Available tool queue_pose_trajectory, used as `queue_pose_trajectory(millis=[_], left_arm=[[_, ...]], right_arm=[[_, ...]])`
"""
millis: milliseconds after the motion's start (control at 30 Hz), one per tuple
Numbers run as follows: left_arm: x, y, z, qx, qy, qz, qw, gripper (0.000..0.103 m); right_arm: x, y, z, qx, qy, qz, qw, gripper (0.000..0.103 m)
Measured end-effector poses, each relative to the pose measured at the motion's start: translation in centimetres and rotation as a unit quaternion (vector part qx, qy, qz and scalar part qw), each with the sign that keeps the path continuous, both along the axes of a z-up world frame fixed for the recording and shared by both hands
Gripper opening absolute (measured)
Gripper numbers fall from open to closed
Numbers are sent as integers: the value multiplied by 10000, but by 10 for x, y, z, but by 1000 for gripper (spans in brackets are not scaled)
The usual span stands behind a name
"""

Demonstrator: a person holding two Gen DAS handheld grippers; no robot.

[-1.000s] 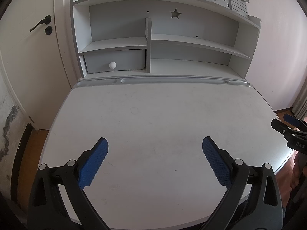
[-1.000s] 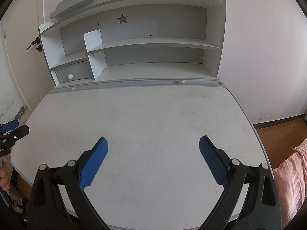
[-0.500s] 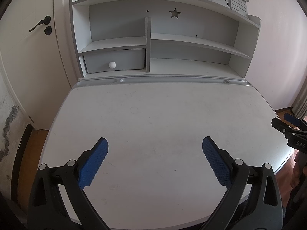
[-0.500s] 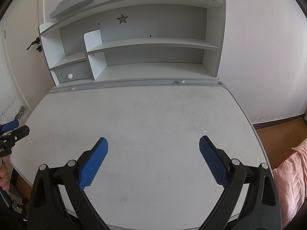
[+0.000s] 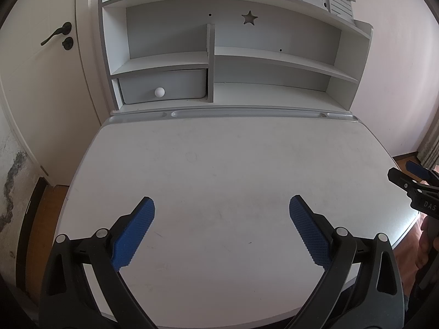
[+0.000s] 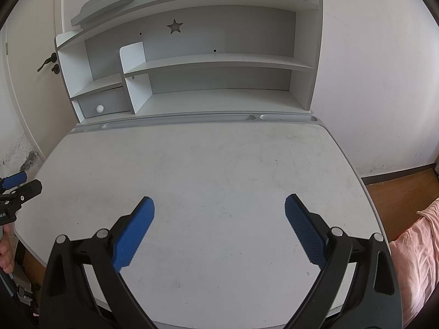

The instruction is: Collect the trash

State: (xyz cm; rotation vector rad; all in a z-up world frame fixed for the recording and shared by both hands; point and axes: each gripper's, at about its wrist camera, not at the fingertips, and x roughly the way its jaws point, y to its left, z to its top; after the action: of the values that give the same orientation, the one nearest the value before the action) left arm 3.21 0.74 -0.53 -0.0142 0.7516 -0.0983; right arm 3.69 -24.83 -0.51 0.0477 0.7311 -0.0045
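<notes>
Left gripper [image 5: 221,233]: jaws spread wide with nothing between them, hanging over the near part of the worktop; black plastic arms with silver rivets.
Left pads [image 5: 133,235]: blue rubber with a fine diamond grip pattern, long and slightly curved.
Right gripper [image 6: 219,231]: jaws likewise released and holding nothing, above the near middle of the worktop; same black frame.
Right pads [image 6: 306,234]: blue, cross-hatched, darker on the shaded side.
Worktop [image 5: 233,164]: pale grey-white, matte, with rounded corners, faint scuffs and thin scratch marks; a grey grooved pen tray [image 5: 247,114] runs along its far edge.
Trash: none can be made out on the worktop or shelves in either view.
Shelf unit [image 6: 219,63]: white boards with curved shelves standing at the back of the worktop, a star-shaped cut-out [image 6: 175,26] in its back panel.
Drawer [image 5: 164,85]: smooth grey front with a round white knob [image 5: 159,91], in the lower left bay of the shelf unit.
Door [image 5: 41,68]: cream, with a dark lever handle, left of the shelf unit.
Floor [image 6: 397,186]: brown wood, seen right of the worktop.
Pink cloth [image 6: 414,244]: wrinkled, at the right edge of the right wrist view.
</notes>
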Motion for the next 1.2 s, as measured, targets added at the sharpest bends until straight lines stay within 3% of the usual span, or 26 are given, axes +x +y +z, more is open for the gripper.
queue_pose_trajectory(millis=[1200], left_arm=[[-1,-1,-2,136,-55,2,9999,96]], right_arm=[[0,-3,-2,-17,9,30,10000,93]])
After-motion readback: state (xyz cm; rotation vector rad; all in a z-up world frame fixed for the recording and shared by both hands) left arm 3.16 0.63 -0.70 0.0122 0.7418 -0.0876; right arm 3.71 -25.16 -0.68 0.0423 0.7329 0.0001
